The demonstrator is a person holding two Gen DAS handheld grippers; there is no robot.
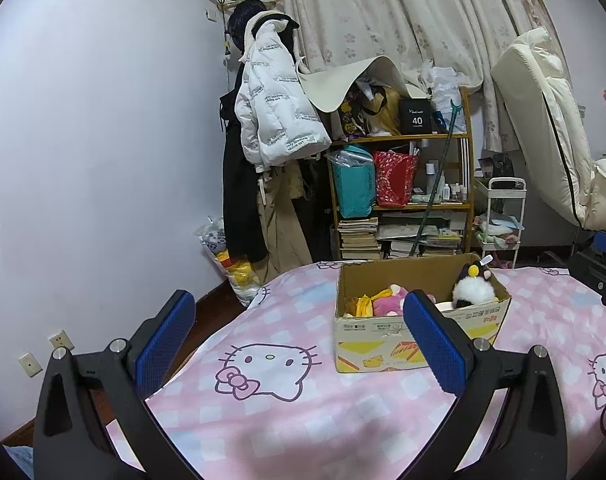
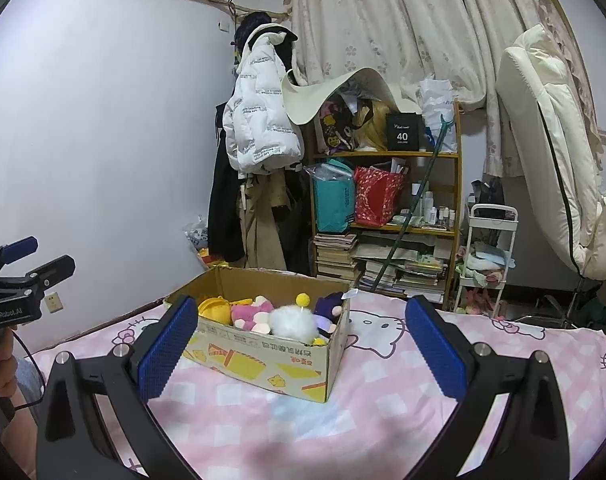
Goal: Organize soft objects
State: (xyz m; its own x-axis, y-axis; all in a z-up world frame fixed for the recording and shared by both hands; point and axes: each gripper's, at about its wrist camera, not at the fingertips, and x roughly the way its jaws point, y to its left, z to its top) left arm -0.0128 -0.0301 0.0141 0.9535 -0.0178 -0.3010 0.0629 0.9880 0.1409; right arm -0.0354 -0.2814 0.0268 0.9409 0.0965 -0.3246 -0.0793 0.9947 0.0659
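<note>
A cardboard box (image 1: pixel 377 340) (image 2: pixel 263 364) stands on the pink cat-print bedspread (image 1: pixel 287 412) (image 2: pixel 343 420). Inside lie several plush toys: a yellow one (image 2: pixel 213 309) (image 1: pixel 363 305), a pink one (image 2: pixel 251 314) (image 1: pixel 387 301), a fluffy white one (image 2: pixel 295 320) (image 1: pixel 473 290) and a dark purple one (image 2: pixel 329 304). My left gripper (image 1: pixel 299 328) hovers open above the bed, short of the box, with nothing between its blue pads. My right gripper (image 2: pixel 299 336) is open too, framing the box from the near side. The left gripper (image 2: pixel 19 276) also shows at the left edge of the right wrist view.
Behind the bed stands a cluttered wooden shelf (image 1: pixel 403 184) (image 2: pixel 387 208) with books and bags. Coats (image 1: pixel 271 96) (image 2: pixel 259 108) hang by the wall. A white cart (image 1: pixel 499 216) (image 2: pixel 483 256) and a cream chair (image 1: pixel 551 128) (image 2: pixel 555 152) are at the right. A person's hand (image 2: pixel 3 360) holds the left gripper.
</note>
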